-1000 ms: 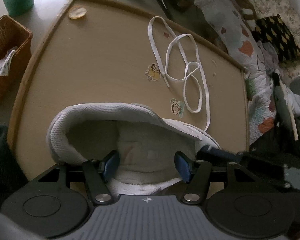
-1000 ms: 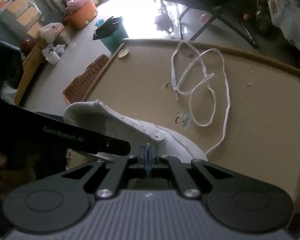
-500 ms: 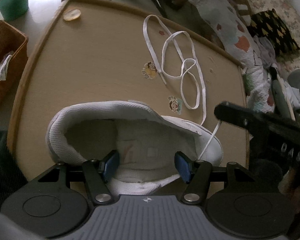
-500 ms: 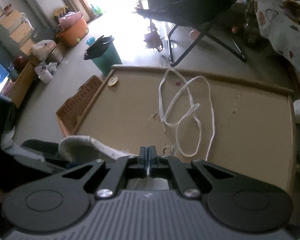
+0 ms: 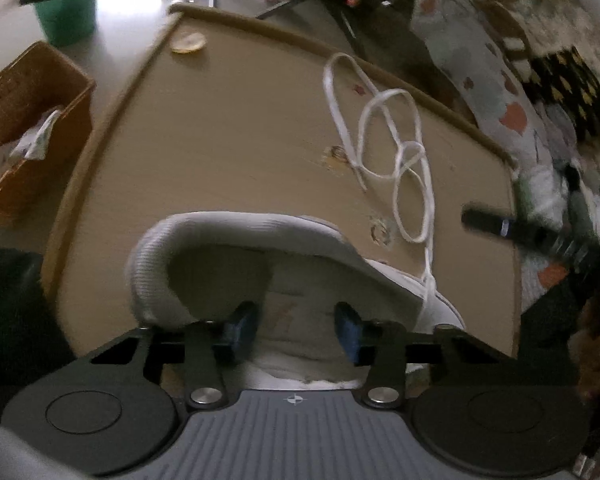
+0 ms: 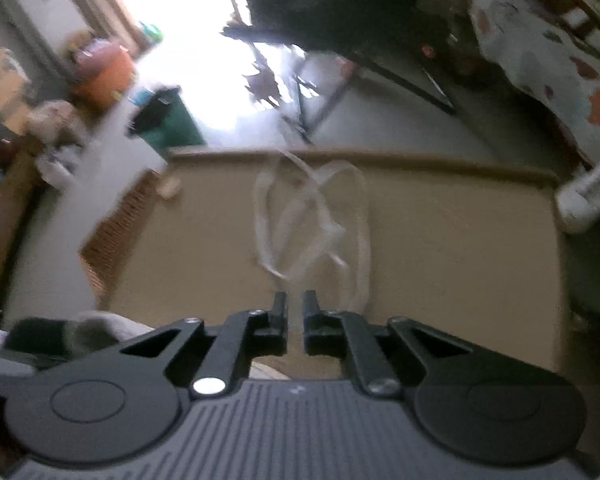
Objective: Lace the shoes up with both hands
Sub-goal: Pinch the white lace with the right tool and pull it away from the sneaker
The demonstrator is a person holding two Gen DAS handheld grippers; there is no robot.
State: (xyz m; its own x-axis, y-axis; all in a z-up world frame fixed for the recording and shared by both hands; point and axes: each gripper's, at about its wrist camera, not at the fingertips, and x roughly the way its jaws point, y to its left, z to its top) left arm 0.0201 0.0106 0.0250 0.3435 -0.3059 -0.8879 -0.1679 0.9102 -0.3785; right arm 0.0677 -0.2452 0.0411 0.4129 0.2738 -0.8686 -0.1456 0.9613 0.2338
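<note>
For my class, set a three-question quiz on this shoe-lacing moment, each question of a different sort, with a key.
1. True or false: the right tongs are clamped on the white lace.
2. Multiple choice: the left tongs stand (A) shut on the lace, (B) open around the tongue of the white shoe, (C) out of view.
3. Fill in: most of the lace lies in loose ___ on the tabletop, beyond the shoe.

Key: 1 false, a small gap shows between the fingers with nothing in it; 2 B; 3 loops.
</note>
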